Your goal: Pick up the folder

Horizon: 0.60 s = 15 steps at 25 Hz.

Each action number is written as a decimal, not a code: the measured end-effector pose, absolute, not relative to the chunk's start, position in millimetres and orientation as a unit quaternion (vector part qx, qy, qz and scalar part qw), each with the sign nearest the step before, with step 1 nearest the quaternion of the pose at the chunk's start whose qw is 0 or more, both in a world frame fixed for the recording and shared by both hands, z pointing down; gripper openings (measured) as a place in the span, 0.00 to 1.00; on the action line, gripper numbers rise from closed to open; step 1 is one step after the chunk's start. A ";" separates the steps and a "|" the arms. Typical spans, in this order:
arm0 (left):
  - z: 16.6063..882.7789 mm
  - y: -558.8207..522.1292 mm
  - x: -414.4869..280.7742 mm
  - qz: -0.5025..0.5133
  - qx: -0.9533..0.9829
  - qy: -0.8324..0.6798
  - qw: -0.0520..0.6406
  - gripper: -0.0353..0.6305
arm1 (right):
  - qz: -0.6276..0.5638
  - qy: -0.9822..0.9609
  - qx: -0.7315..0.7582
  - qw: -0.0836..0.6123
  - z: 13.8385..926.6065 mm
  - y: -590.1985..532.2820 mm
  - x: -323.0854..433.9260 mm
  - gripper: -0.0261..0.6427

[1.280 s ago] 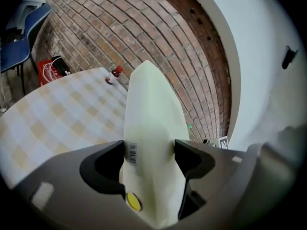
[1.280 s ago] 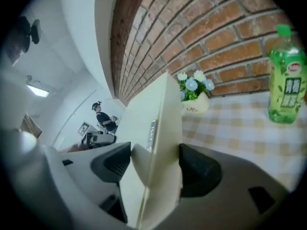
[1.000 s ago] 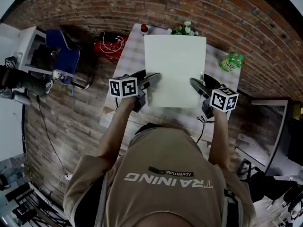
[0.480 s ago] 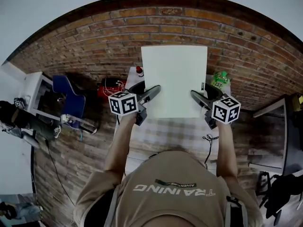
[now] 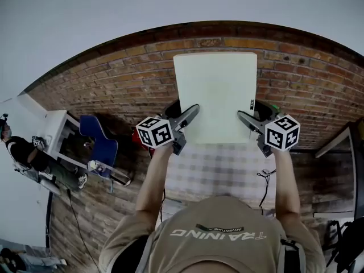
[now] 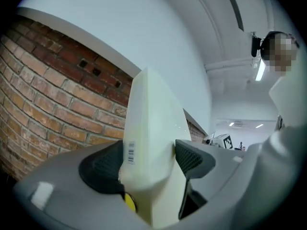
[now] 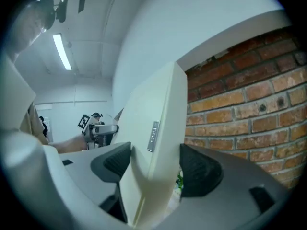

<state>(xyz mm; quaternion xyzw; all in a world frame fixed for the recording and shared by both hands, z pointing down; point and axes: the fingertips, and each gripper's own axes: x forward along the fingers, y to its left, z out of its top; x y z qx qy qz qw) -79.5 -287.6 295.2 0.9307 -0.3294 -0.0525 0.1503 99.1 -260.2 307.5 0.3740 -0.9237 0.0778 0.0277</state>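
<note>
A pale cream folder (image 5: 216, 95) is held up in the air in front of the brick wall, well above the checked table (image 5: 222, 169). My left gripper (image 5: 190, 111) is shut on the folder's left edge (image 6: 148, 143), with a barcode sticker beside its left pad. My right gripper (image 5: 243, 118) is shut on the folder's right edge (image 7: 156, 147), near a small grey label. Each gripper shows in the other's view across the folder.
A red-brown brick wall (image 5: 125, 90) stands behind the table. A blue chair (image 5: 98, 147) and a white shelf unit (image 5: 54, 132) are on the left. A cable (image 5: 264, 181) hangs at the table's right edge. A green object (image 5: 274, 107) is partly hidden behind my right gripper.
Both grippers have raised the folder off the table and up toward the wall. The head view has tilted upward, so more wall and ceiling show.
</note>
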 end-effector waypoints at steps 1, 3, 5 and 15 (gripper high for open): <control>289.7 -286.0 -79.0 -0.057 0.932 -0.329 0.144 0.54 | 0.068 -0.924 0.375 0.030 301.2 -258.9 99.6 0.47; 280.2 -283.0 -77.7 -0.060 0.934 -0.326 0.134 0.54 | 0.051 -0.924 0.378 0.036 289.9 -256.0 100.7 0.47; 266.6 -283.5 -80.0 -0.060 0.936 -0.324 0.123 0.54 | 0.035 -0.924 0.378 0.033 276.0 -256.3 98.4 0.47; 186.8 -282.6 -92.4 -0.106 0.942 -0.310 0.071 0.54 | -0.016 -0.932 0.362 0.002 202.9 -251.6 90.2 0.47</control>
